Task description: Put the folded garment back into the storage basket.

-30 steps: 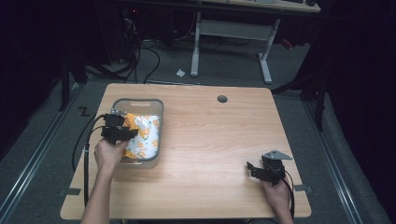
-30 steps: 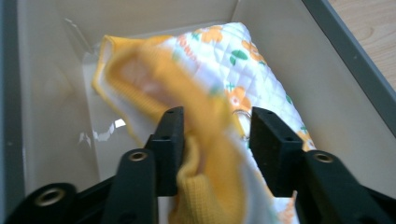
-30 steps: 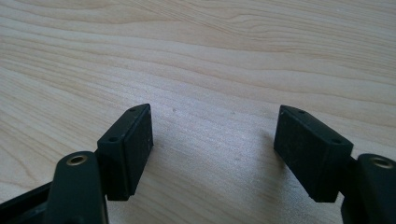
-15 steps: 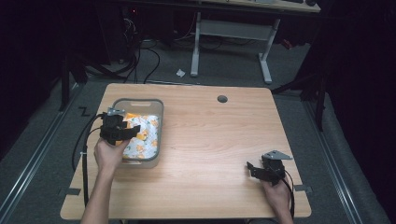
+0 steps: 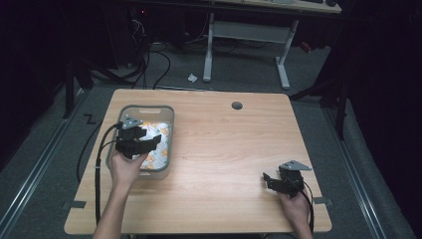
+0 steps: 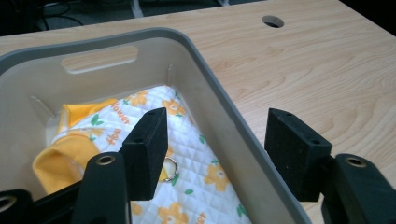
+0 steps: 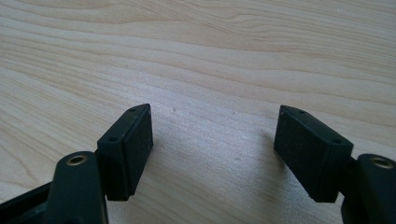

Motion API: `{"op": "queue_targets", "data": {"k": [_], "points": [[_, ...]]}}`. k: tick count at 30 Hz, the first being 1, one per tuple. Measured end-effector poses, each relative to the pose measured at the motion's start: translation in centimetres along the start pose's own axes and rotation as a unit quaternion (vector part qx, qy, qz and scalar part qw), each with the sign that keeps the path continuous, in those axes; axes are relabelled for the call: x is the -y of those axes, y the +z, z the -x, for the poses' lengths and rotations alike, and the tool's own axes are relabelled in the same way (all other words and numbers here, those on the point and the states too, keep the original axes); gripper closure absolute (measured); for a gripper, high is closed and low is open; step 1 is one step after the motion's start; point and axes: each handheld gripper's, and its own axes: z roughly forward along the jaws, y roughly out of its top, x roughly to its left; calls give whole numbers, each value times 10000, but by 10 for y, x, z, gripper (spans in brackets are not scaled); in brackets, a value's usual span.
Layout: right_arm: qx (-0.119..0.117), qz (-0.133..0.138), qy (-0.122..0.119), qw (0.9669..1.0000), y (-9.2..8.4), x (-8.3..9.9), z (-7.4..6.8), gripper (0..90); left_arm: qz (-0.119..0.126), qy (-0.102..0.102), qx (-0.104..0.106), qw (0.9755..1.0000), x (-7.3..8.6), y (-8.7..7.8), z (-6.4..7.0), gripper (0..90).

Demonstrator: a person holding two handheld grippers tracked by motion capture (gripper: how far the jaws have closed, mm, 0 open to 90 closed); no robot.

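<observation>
A grey plastic bin (image 5: 145, 107) stands at the table's left and holds a white quilted cloth (image 5: 160, 133) printed with orange flowers and edged in yellow. My left gripper (image 5: 152, 143) hovers open over the bin's near right side. In the left gripper view the left gripper (image 6: 217, 126) straddles the bin's right wall (image 6: 224, 116). One pad (image 6: 149, 149) is above the cloth (image 6: 196, 158) and the other is over the tabletop. A small metal ring (image 6: 171, 167) lies on the cloth. My right gripper (image 5: 268, 181) (image 7: 212, 116) rests open near the table's front right, with bare wood between its jaws.
A round cable hole (image 5: 237, 105) (image 6: 272, 21) sits at the far middle of the wooden table (image 5: 224, 149). Cables trail off the left edge to the floor. A desk frame (image 5: 246, 35) stands beyond the table.
My left gripper has shifted a little to the right over the bin, and the cloth now lies flatter. The right gripper has not moved.
</observation>
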Motion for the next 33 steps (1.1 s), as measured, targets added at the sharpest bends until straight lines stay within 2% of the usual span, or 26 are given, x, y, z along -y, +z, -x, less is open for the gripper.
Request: {"op": "queue_targets", "data": {"k": [10, 16, 33], "points": [[0, -1, -1, 10000, 0, 0, 0, 284, 60, 125, 146, 9998, 0, -3, 14, 395], [0, -2, -1, 10000, 0, 0, 0, 284, 94, 256, 107, 9996, 2, -3, 25, 387], [0, -2, 0, 10000, 0, 0, 0, 284, 221, 347, 423, 9983, 0, -6, 46, 380]]}}
